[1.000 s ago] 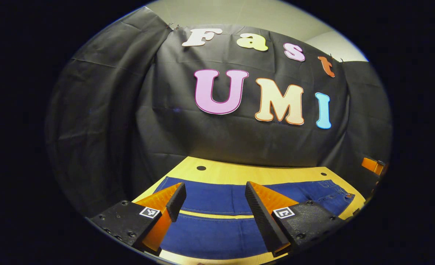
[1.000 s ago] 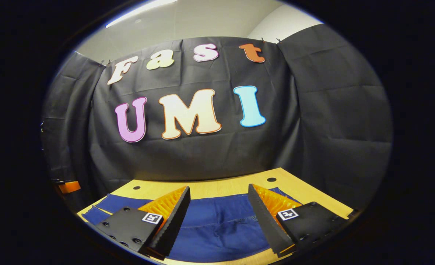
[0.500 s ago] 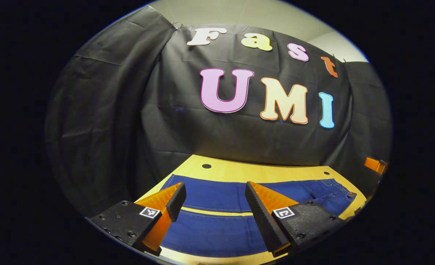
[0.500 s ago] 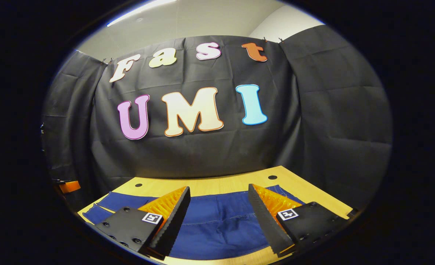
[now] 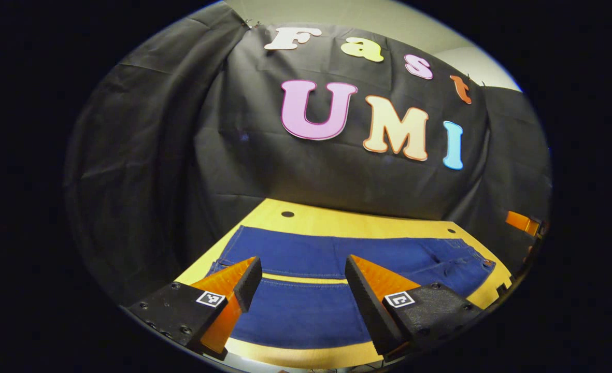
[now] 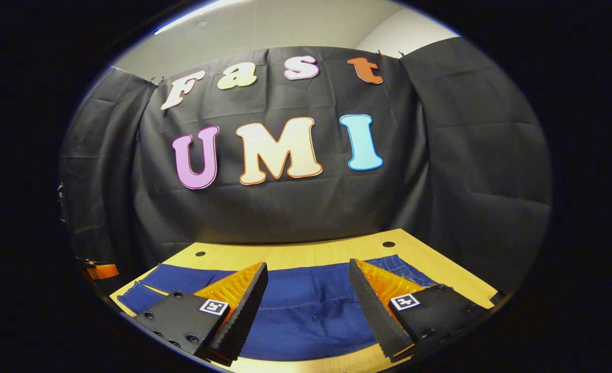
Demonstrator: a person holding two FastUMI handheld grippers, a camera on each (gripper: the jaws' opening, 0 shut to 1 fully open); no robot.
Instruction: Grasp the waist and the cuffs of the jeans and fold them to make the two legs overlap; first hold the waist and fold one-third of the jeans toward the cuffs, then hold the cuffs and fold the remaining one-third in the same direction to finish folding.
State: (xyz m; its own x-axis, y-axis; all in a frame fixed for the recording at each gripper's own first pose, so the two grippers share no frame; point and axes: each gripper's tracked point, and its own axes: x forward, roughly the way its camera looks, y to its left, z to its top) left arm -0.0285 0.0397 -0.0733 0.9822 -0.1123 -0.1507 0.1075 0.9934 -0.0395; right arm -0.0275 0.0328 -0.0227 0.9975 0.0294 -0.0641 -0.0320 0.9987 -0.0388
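A: Where are the jeans (image 5: 306, 290) right now?

B: Flat on the wooden table (image 5: 337, 225), low in the frame of both views. In the left gripper view the two legs lie side by side with a thin strip of table showing between them, the cuffs (image 5: 228, 254) at lower left and the waist (image 5: 474, 259) toward the lower right. In the right gripper view the waist end sits at bottom centre and the legs run off to the lower left.

A: And the tongs?

B: Both wide apart, holding nothing. The left gripper (image 5: 300, 277) hangs above the near leg; the right gripper (image 6: 308, 282) hangs above the waist part. Whether either touches the cloth I cannot tell, though both look clear of it.

A: So which step is this?

B: By my reading, the very first: the legs are not yet overlapped and no fold is made. It looks like the approach before any grasp.

A: What does the next move call for?

B: Probably lowering each gripper to an edge of the near leg, one toward the cuff, one toward the waist, pinching the denim, then carrying that leg over onto the far one.

A: Count things for me

B: One pair of jeans, two legs, one table with three small dark holes (image 5: 287, 213) along its far side in the left gripper view, two grippers
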